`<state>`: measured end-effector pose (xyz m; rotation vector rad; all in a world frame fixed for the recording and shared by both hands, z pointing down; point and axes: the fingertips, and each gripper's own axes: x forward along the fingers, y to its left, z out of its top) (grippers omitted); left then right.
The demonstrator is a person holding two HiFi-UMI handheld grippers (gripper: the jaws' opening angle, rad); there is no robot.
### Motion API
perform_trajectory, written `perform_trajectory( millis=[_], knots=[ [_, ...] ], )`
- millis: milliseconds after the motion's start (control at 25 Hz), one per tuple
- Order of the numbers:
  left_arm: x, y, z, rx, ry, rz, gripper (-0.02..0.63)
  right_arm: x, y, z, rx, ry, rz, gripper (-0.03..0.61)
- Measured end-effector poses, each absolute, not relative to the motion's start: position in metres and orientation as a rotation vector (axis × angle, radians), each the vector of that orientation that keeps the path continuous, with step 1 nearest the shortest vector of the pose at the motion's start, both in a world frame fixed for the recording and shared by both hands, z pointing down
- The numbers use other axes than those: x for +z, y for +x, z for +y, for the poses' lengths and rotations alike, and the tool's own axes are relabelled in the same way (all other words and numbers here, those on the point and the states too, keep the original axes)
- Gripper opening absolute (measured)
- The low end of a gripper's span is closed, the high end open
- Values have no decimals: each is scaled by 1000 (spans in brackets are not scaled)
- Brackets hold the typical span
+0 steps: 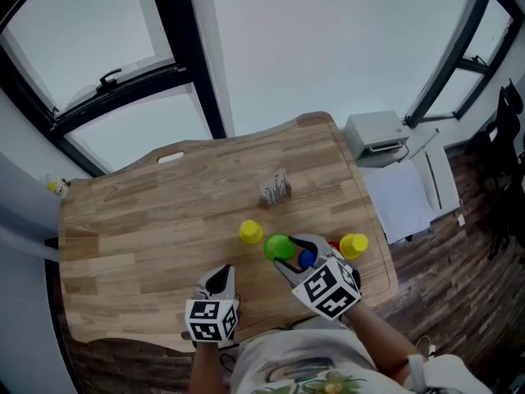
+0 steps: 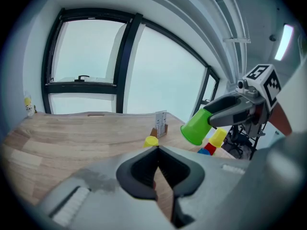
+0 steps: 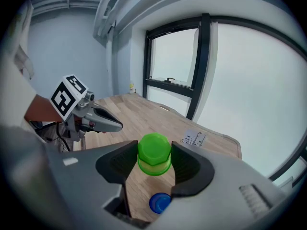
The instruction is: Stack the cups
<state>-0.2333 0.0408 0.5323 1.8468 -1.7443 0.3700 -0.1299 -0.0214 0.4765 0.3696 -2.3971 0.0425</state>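
Count of objects in view. Cups, five in all: two yellow plastic cups, the first yellow cup (image 1: 251, 232) near mid-table and the second yellow cup (image 1: 353, 244) toward the right edge; one green plastic cup (image 1: 277, 245); one blue plastic cup (image 1: 307, 259); one red plastic cup (image 2: 210, 148). Grey handheld two-jaw grippers, two: the left gripper (image 1: 219, 277) and the right gripper (image 1: 287, 253), each bearing one cube with square black-and-white markers, so two marker cubes (image 1: 213, 320) (image 1: 332, 290). One light wooden table (image 1: 123, 245). One small upright holder with a printed card (image 1: 276, 189). One white box-shaped device (image 1: 376, 134) on the floor. One small yellow-topped bottle (image 1: 56, 187) on the sill
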Motion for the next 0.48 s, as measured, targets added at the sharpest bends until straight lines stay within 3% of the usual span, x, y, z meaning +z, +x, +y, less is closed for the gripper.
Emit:
perform_trajectory(
  millis=[440,480],
  knots=[
    [524,-218,33,358,1830,-1788,6,471,-95,-27,34,334,-2383,222],
    [523,-217,31,345,1831,-1785,28,469,-92,-28,32,338,-2384,222]
  ],
)
